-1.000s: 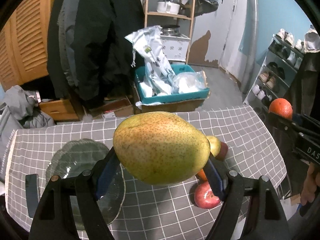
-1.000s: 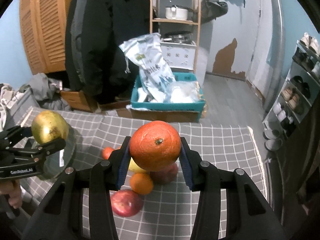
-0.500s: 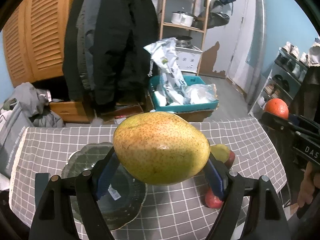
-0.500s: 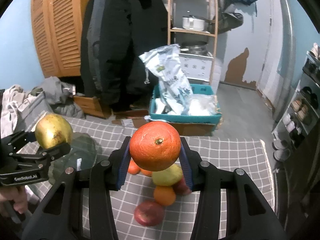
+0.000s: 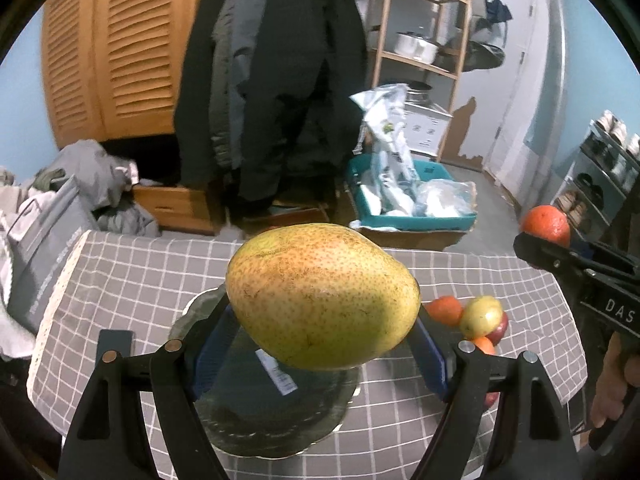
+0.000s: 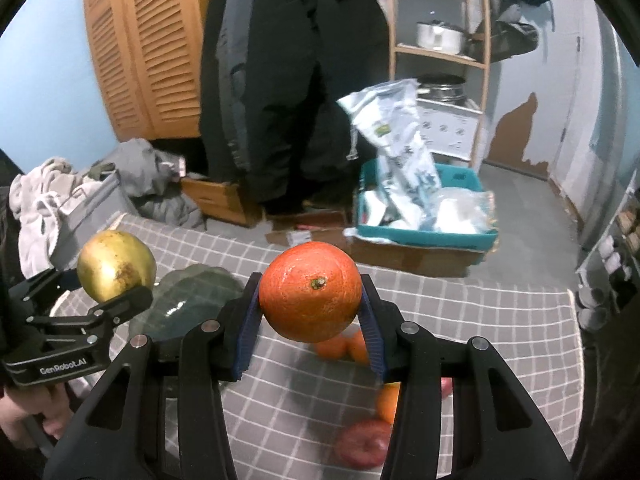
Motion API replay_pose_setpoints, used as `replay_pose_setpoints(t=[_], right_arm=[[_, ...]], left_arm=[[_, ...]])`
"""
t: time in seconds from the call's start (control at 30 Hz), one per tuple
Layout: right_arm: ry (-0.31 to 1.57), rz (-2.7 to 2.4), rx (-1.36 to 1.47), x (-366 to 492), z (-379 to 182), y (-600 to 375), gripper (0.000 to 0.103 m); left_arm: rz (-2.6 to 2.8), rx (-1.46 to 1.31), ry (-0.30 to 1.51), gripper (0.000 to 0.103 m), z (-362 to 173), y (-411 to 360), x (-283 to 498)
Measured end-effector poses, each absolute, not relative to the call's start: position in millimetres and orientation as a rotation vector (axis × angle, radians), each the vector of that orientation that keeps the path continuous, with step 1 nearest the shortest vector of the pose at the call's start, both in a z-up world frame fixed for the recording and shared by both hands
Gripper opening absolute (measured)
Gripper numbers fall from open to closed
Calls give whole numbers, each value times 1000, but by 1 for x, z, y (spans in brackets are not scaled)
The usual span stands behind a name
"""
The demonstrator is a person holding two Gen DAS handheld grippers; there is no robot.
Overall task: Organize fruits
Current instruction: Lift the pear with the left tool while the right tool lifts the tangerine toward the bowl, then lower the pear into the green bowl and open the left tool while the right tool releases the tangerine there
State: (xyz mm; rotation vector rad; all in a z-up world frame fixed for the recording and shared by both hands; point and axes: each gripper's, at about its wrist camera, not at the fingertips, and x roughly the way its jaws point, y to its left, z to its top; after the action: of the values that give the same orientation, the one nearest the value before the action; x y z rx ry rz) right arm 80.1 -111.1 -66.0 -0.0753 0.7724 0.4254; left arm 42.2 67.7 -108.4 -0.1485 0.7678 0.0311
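Note:
My left gripper (image 5: 320,340) is shut on a big yellow-green pear (image 5: 322,296) and holds it above a dark glass plate (image 5: 256,420) on the grey checked tablecloth (image 5: 120,280). My right gripper (image 6: 310,330) is shut on an orange (image 6: 310,292), held above the cloth to the right of the plate (image 6: 188,304). Each gripper shows in the other's view: the pear (image 6: 116,266) at left, the orange (image 5: 546,226) at right. A pile of fruit lies on the cloth: oranges, a small yellow pear (image 5: 480,316) and red apples (image 6: 362,444).
Beyond the table's far edge stand a teal crate with bags (image 6: 428,208), hanging dark coats (image 6: 288,80), a wooden shelf with pots (image 6: 440,36) and a laundry pile (image 5: 80,184). A shoe rack (image 5: 596,168) stands at right.
Both grippers have moved left with their fruit. The plate now lies directly below the pear, and the fruit pile has shifted to the right in both views.

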Motion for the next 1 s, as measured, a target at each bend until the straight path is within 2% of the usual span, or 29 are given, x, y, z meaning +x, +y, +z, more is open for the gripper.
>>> replay_pose_setpoints(t=[0.4,1.0], right_arm=[[877,515,-90,103,-104,-37,45],[1058,566,-161,117,-178,29,45]], left_arm=[[117,-195,819,82,-135,118,41],[184,-265,1032,82,-220,158,57]])
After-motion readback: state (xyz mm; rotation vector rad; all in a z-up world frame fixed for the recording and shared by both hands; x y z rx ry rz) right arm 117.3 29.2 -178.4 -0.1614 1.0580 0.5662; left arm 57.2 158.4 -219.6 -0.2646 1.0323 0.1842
